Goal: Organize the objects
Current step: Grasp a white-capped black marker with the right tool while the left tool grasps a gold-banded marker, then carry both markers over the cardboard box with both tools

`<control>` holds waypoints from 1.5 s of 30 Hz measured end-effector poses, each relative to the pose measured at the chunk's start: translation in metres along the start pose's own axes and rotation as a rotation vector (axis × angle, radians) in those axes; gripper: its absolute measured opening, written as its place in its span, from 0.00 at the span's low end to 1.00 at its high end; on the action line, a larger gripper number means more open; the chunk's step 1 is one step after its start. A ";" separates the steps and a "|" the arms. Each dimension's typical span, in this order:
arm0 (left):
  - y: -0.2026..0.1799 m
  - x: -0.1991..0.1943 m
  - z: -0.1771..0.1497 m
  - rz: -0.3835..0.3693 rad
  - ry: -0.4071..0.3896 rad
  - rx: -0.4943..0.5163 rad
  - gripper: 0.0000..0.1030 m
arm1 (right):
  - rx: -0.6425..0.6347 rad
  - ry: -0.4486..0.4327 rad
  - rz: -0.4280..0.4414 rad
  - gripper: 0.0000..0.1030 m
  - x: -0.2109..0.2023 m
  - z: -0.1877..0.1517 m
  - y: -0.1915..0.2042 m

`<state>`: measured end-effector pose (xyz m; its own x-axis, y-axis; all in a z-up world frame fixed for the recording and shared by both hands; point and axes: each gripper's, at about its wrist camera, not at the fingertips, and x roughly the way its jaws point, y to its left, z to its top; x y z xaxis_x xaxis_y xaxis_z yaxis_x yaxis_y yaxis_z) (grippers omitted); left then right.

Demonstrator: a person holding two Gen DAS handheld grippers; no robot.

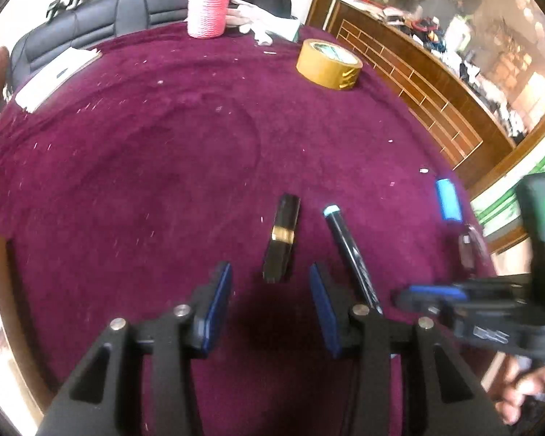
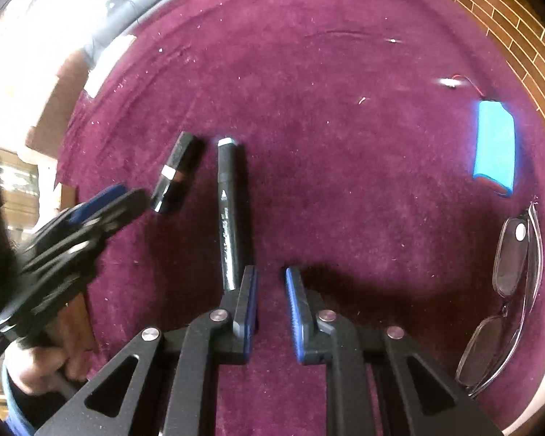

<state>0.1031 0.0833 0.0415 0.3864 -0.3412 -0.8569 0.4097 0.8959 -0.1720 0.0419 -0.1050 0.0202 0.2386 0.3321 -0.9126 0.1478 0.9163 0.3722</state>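
both grippers low over the maroon cloth (image 1: 163,145), nothing held.

my left gripper (image 1: 270,283) has its jaws spread apart and empty; the black lipstick tube (image 1: 282,238) with its gold band lies on the cloth just ahead, in line with the gap between my fingers, not touching either. the black marker (image 1: 348,254) with a pale end lies just right of that tube, its near end passing behind my right finger. my right gripper (image 2: 270,290) has its jaws parted by a narrower gap, gripping nothing; the marker's near end sits just beside its left finger, contact unclear. a blue battery pack (image 2: 495,147) lies well ahead to its right, folded eyeglasses (image 2: 505,298) beside its right edge. far ahead: tape roll (image 1: 328,63), pink rope-wrapped cup (image 1: 208,7).
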 end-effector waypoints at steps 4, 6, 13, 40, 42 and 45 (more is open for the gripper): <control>-0.007 0.027 0.013 0.026 0.049 0.035 0.41 | -0.005 0.000 0.015 0.17 -0.002 -0.001 0.004; -0.011 0.040 0.017 0.052 0.070 0.053 0.34 | -0.012 -0.004 0.017 0.18 -0.005 0.000 0.005; -0.003 0.043 0.009 0.082 0.048 0.030 0.16 | -0.095 -0.027 0.009 0.45 -0.006 0.008 0.032; 0.013 0.004 -0.061 0.188 -0.042 -0.051 0.17 | -0.234 0.009 -0.201 0.21 0.053 0.001 0.059; 0.011 0.005 -0.061 0.201 -0.045 -0.049 0.18 | -0.237 0.008 -0.210 0.21 0.052 0.001 0.062; 0.007 0.006 -0.060 0.223 -0.047 -0.041 0.19 | -0.240 -0.003 -0.205 0.18 0.057 0.008 0.067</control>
<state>0.0588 0.1051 0.0063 0.5019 -0.1457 -0.8525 0.2763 0.9611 -0.0016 0.0727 -0.0268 -0.0054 0.2302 0.1350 -0.9637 -0.0373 0.9908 0.1299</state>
